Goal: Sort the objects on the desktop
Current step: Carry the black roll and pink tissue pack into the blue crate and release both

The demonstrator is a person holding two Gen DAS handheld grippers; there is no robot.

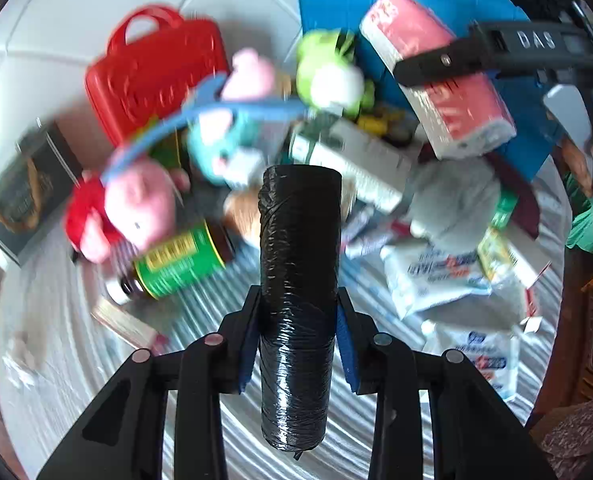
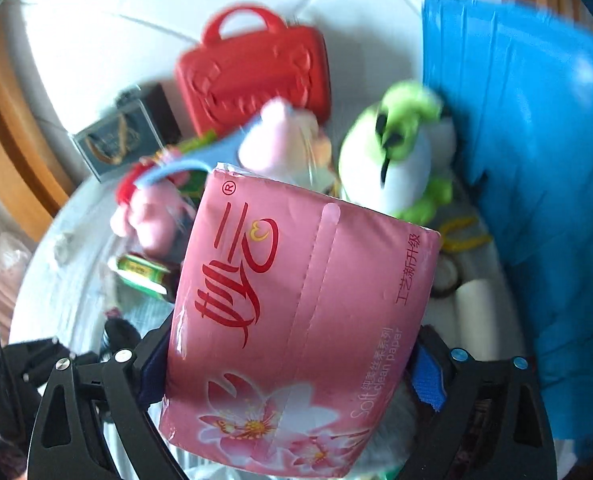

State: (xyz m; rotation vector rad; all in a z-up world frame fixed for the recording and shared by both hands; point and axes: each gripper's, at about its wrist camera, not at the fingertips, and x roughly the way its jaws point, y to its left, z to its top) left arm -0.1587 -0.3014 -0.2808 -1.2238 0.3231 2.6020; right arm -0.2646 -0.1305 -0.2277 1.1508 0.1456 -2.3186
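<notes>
Black plastic film, wound into a tight roll [image 1: 296, 300], sits clamped between the fingers of the left gripper [image 1: 298, 332] at the lower centre of the left wrist view, standing lengthwise along the fingers and lifted above the cluttered pile. Across the pair, the right gripper [image 2: 292, 364] is closed on a pink tissue pack [image 2: 296, 320] that fills the lower middle of the right wrist view; the same pack shows at upper right in the left view [image 1: 436, 76], with the right gripper's black body reaching in from the right edge. Both items look carried, so the step in hand seems to be transport, each load picked and not yet placed. Behind the pile stand a red case [image 1: 156, 76] at upper left and a blue bin [image 2: 536, 200] at the right of the right view, with plush toys, a green frog [image 2: 396, 160] among them, and a green-labelled bottle [image 1: 180, 260] lying on its side. Next, each hand probably needs a chosen destination, likely the blue bin, and a release clear of the toys. Blur hides finer detail.
</notes>
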